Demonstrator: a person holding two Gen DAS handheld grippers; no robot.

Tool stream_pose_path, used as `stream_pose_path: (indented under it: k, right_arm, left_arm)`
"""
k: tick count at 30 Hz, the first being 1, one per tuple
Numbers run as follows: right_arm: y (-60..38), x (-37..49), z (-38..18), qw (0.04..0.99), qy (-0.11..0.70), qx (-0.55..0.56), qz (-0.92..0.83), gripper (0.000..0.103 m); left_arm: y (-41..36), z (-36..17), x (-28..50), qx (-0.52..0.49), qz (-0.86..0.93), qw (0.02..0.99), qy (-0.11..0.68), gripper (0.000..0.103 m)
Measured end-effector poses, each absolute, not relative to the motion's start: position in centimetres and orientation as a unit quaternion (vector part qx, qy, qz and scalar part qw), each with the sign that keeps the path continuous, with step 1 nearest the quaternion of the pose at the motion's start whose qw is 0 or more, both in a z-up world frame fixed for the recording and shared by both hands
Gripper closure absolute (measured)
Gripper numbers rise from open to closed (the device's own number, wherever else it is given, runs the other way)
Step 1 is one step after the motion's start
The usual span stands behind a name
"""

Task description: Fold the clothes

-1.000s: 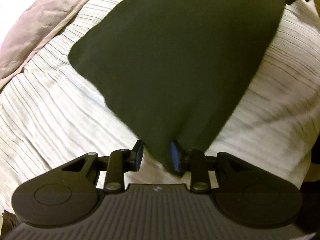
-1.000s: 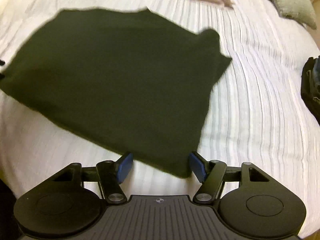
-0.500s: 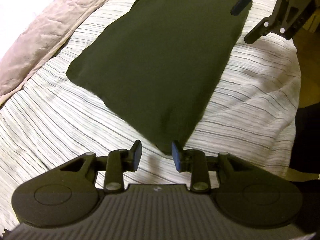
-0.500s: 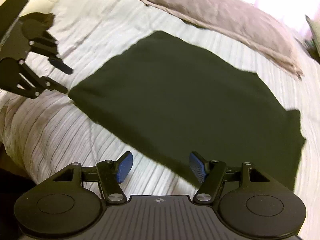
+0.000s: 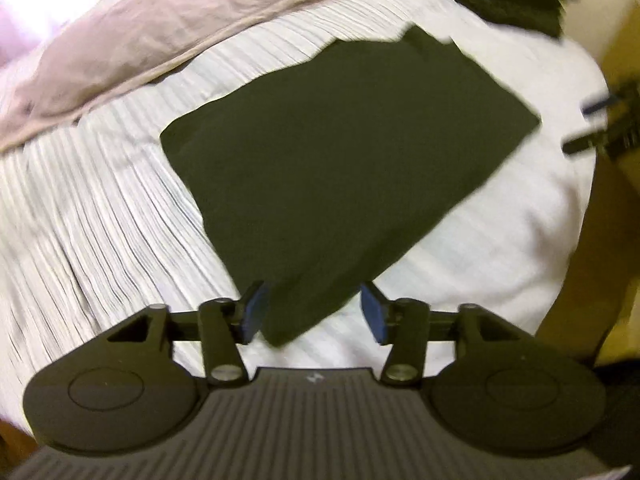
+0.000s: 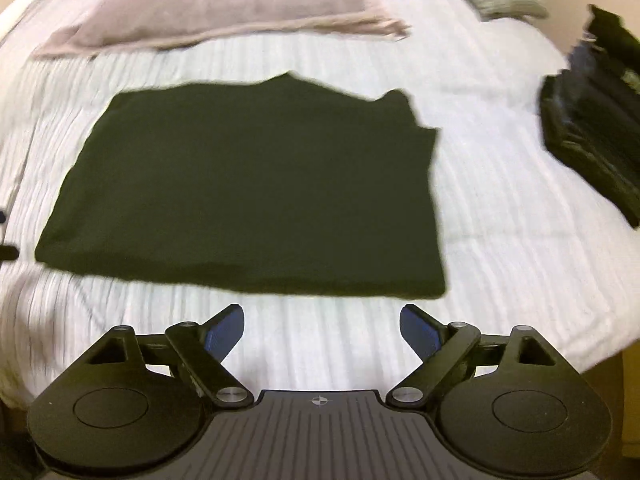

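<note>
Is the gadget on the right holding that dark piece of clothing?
No. The right gripper has nothing between its blue pads, and the dark garment lies flat on the striped bedspread beyond its fingertips.

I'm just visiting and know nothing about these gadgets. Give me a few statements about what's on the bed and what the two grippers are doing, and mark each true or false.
1. The dark garment lies flat on the striped bedspread. True.
2. The right gripper is clamped on the garment. False: its jaws are opening, nothing is between them, and the garment lies beyond its fingertips.
3. A pinkish pillow lies beyond the garment. True.
4. The left gripper is squeezed shut. False: its jaws are opening; the garment's corner shows between them, but the pads do not press it.
5. The garment is bright red. False: it is very dark, nearly black.
</note>
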State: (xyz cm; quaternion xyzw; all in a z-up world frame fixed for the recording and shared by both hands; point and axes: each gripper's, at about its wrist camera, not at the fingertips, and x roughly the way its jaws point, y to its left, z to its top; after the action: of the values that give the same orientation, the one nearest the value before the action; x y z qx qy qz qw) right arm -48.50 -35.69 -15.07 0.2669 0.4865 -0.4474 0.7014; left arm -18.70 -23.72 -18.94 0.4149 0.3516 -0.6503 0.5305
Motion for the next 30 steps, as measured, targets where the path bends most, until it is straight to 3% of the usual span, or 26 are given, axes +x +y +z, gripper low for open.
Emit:
stream_pose_path:
  k: [1,5,6,9,30]
  right_arm:
    - [-35.9,-49.0,-14.5,0.701,0.481,0.27,-0.453,0.015]
    - [-36.6,-50.0,-13.7,0.697,0.466,0.295,-0.459,0.015]
    - [-36.8,-50.0,-13.6,0.695,0.466,0.3,-0.459,0.015]
    - [-36.8,-50.4,-13.1,0.69,0.467,0.315,-0.455,0.015]
    - [-34.7,-51.1,-13.7,0.684,0.46,0.349,-0.446,0.015]
  left_arm:
    - [-23.9,-18.4,-19.0,0.402,-0.643,0.538,0.367,0.046]
    - [-24.4,-17.0,-20.6,0.386,-0.615,0.569,0.386,0.012]
    - [-24.4,-16.6,-20.8,0.384,-0.61,0.575,0.388,0.009]
    - [-24.6,-15.5,-21.2,0.378,-0.603,0.585,0.39,0.005]
    - [-24.3,-13.7,-21.7,0.395,-0.605,0.594,0.355,0.004]
